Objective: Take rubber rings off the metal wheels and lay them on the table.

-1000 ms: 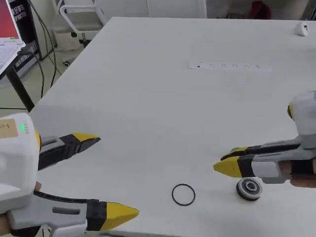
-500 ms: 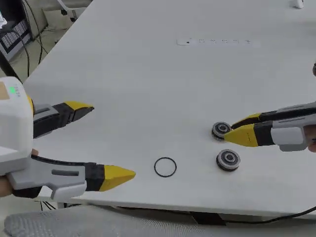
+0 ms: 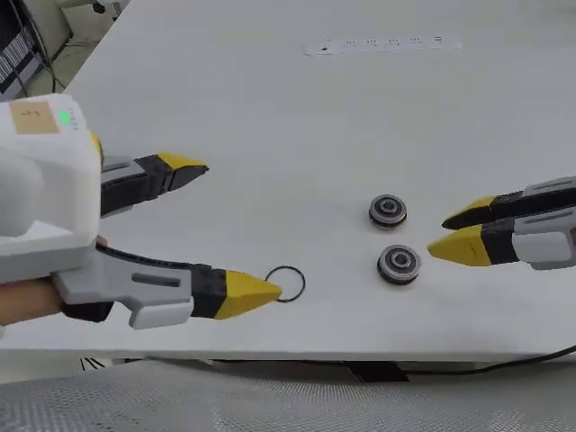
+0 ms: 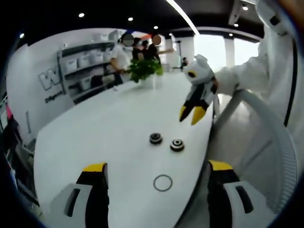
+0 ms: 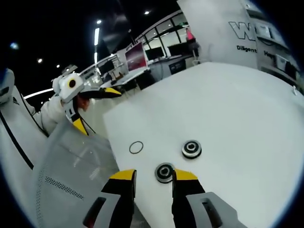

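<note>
Your left gripper has its jaws spread wide and empty, the lower tip overlapping the loose rubber ring, which lies flat near the front edge of the table. Your right gripper has its jaws narrow but parted, gripping nothing, with the tips just right of the nearer metal wheel. The second wheel sits just beyond, not touching it.

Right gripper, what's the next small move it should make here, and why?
Probably ease the right gripper forward a little and close its fingers on the nearer wheel. The fingers are slightly apart and hold nothing, and that wheel sits just ahead of their tips. It appears to carry a dark rim, likely its rubber ring. One ring lies loose on the table.
</note>
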`<state>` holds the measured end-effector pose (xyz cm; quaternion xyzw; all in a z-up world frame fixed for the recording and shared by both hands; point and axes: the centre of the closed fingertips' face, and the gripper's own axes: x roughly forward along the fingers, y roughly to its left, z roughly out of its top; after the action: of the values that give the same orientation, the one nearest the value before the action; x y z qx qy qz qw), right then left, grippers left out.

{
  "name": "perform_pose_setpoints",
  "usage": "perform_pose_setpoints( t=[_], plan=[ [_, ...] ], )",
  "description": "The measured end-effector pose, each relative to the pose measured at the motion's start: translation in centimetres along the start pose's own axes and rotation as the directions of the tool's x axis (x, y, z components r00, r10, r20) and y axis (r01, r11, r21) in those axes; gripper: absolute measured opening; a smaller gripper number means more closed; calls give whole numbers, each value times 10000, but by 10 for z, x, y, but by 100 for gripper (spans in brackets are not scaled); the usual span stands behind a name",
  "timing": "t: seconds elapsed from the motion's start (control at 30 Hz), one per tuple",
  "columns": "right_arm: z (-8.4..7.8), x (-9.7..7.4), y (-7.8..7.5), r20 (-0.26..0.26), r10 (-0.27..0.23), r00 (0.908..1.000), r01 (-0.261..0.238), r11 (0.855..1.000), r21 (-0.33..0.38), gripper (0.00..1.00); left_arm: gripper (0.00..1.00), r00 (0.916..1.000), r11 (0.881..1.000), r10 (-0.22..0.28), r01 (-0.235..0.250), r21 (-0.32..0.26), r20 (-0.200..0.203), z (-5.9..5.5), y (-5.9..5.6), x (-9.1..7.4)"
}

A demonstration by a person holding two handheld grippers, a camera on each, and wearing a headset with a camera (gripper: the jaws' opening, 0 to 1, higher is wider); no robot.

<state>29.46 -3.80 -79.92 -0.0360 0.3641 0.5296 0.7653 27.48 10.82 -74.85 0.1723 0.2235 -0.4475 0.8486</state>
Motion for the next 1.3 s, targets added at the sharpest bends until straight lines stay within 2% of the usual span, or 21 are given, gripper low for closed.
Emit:
perform_pose_setpoints(
  t=[0.07, 0.3, 0.43, 0.5, 0.7, 0.77, 0.9, 0.97, 1.03, 1.1, 1.3],
  plan=[
    [-4, 0, -2, -141, -51, 9999, 48, 9997, -237, 27, 87, 9998, 9986, -206, 209, 494, -54, 5, -4, 6],
    [-13, 3, -9, -115, 132, 9998, -136, 9993, -344, 27, 85, 9963, 9931, -844, 829, 834, 147, 32, -16, 29],
    [-17, 6, -9, -24, 267, 9996, -268, 9988, -420, 26, 84, 9934, 9895, -1111, 1080, 956, 281, 43, -22, 40],
    [-18, 8, -7, -5, 457, 9990, -457, 9974, -550, 27, 83, 9894, 9862, -1399, 1357, 947, 399, 48, -29, 47],
    [-23, 13, -12, 136, 488, 9987, -479, 9968, -638, 27, 77, 9758, 9731, -2104, 2032, 1089, 601, 58, -46, 65],
    [-22, 15, -13, 321, 485, 9983, -457, 9956, -820, 24, 77, 9649, 9623, -2582, 2525, 1015, 482, 57, -55, 72],
    [-26, 20, -14, 480, 645, 9968, -607, 9953, -753, 24, 75, 9589, 9531, -2809, 2740, 1288, 394, 57, -61, 87],
    [-27, 24, -15, 456, 601, 9972, -561, 9948, -849, 24, 72, 9572, 9527, -2841, 2754, 1283, 549, 60, -62, 95],
    [-25, 28, -13, 643, 773, 9949, -734, 9954, -611, 24, 71, 9609, 9621, -2634, 2552, 960, 855, 61, -61, 106],
    [-26, 33, -13, 552, 738, 9957, -700, 9951, -693, 24, 70, 9611, 9621, -2598, 2494, 1100, 935, 57, -63, 116],
    [-30, 42, -11, 332, 781, 9964, -733, 9892, -1272, 27, 58, 9661, 9692, -2438, 2397, 559, 852, 41, -58, 133]
  ],
)
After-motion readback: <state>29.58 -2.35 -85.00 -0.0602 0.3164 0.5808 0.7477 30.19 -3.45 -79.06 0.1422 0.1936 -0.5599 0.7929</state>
